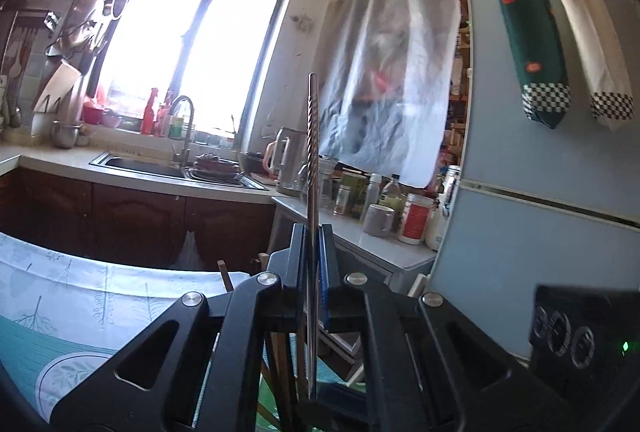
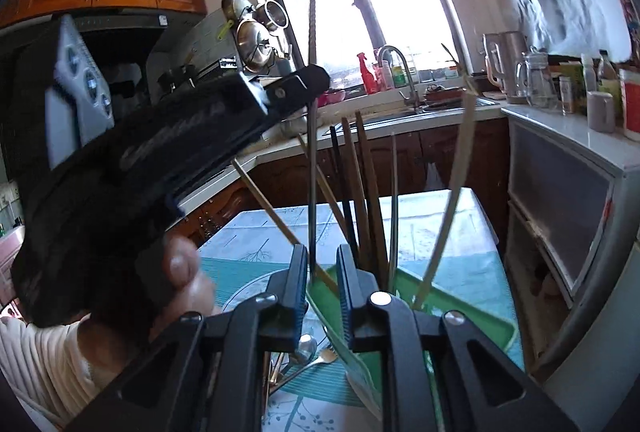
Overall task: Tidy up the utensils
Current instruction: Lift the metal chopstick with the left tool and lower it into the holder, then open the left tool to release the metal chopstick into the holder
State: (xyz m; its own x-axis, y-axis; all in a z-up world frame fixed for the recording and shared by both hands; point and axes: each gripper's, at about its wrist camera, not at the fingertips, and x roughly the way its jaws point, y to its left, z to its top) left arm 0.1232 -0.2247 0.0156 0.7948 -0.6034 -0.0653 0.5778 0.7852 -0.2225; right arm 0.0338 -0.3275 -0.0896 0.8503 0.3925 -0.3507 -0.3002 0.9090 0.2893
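A metal chopstick [image 1: 312, 168] with a spiral-grooved upper part stands upright, clamped between the blue-padded jaws of the left gripper [image 1: 313, 256]; its ends reach well above and below the jaws. In the right wrist view the same chopstick [image 2: 312, 152] passes through the left gripper [image 2: 308, 88], which is held up and ahead-left of the right gripper [image 2: 322, 264], and its lower end descends into the gap between the right gripper's parted jaws, which close on nothing that can be seen. Just ahead of those jaws, a bundle of chopsticks [image 2: 366, 192], dark, brown and pale, fans upward. Below them lies a green tray [image 2: 460, 316] on a leaf-patterned tablecloth [image 2: 420, 216]. Beneath the right gripper, spoons and a fork [image 2: 308, 356] rest on the cloth. A hand [image 2: 180, 272] grips the left gripper's handle.
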